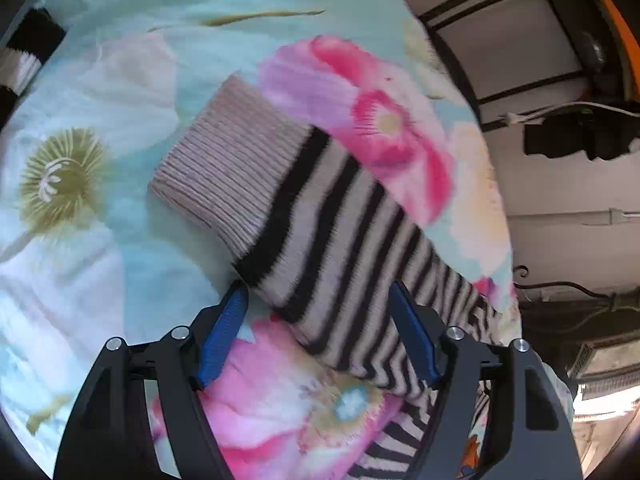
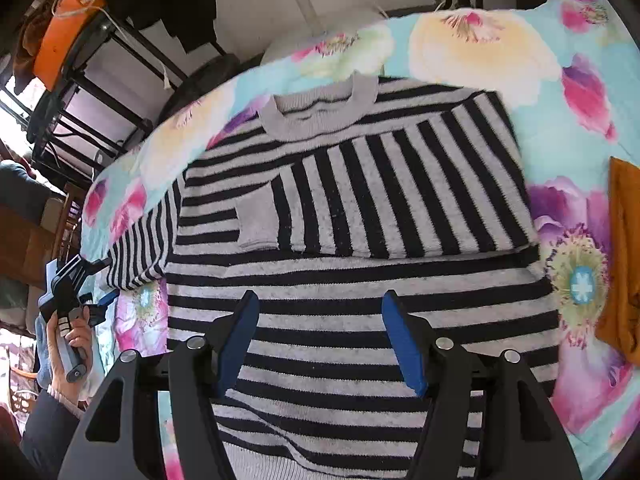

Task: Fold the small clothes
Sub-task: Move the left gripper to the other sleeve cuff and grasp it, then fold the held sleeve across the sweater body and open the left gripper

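Observation:
A black-and-grey striped sweater (image 2: 360, 264) lies flat on the floral bedspread (image 2: 480, 52), collar at the far side. One sleeve (image 2: 392, 200) is folded across the chest, its grey cuff (image 2: 256, 220) near the middle. The other sleeve (image 1: 320, 240) lies spread out on the bed, grey cuff (image 1: 228, 160) at its end. My left gripper (image 1: 318, 292) is open, its fingers either side of this sleeve just above it; it also shows in the right wrist view (image 2: 86, 300). My right gripper (image 2: 318, 300) is open and empty above the sweater's lower body.
A mustard cloth (image 2: 620, 256) lies at the bed's right edge. A black-and-white item (image 1: 28, 56) sits at the far left. Beyond the bed edge stand a dark metal frame (image 2: 100, 80), an orange object (image 2: 60, 32), hanging dark clothes and cables.

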{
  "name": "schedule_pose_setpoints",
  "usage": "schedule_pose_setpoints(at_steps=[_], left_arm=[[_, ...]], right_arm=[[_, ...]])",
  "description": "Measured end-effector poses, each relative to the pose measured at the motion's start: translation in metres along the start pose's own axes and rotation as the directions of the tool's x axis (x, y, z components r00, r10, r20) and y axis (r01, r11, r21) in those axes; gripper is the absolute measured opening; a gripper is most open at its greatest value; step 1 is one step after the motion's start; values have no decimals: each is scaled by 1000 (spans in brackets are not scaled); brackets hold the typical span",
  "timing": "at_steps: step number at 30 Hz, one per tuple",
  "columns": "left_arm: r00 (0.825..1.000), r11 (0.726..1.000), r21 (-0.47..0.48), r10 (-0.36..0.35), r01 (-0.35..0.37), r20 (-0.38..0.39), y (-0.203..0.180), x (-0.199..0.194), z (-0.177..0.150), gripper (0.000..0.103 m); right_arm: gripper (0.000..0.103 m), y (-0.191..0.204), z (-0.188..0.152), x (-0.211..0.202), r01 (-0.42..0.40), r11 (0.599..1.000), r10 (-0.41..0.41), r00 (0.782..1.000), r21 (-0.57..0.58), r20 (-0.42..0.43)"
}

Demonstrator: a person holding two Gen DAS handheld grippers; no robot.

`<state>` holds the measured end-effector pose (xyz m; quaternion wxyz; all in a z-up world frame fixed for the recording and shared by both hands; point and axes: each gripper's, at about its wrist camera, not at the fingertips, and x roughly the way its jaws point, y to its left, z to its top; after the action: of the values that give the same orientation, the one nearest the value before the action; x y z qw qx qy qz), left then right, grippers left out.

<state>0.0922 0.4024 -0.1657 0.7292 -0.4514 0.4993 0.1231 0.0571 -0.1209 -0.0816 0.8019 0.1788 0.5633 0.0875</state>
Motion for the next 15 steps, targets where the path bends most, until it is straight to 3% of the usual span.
schedule_pose_setpoints(at_steps=[5, 7, 9, 12, 15], left_arm=[[998, 992, -110, -57, 61, 42, 23, 1, 7, 58], [996, 991, -122, -38, 47, 79, 26, -3, 11, 43], [995, 993, -114, -7, 18, 98, 25, -4, 12, 16], [991, 997, -76, 14, -4, 134, 14, -12, 11, 11], [978, 996, 60, 51, -65, 201, -24, -27, 7, 10]], right_arm=[[64, -3, 6, 13, -2, 1000, 2, 1000, 25, -21], [64, -3, 8, 15, -11, 999, 12, 1000, 38, -21], [64, -3, 9, 16, -12, 999, 13, 1000, 41, -20], [64, -4, 11, 15, -15, 999, 16, 1000, 52, -17], [64, -6, 12, 13, -37, 996, 38, 999, 77, -16]])
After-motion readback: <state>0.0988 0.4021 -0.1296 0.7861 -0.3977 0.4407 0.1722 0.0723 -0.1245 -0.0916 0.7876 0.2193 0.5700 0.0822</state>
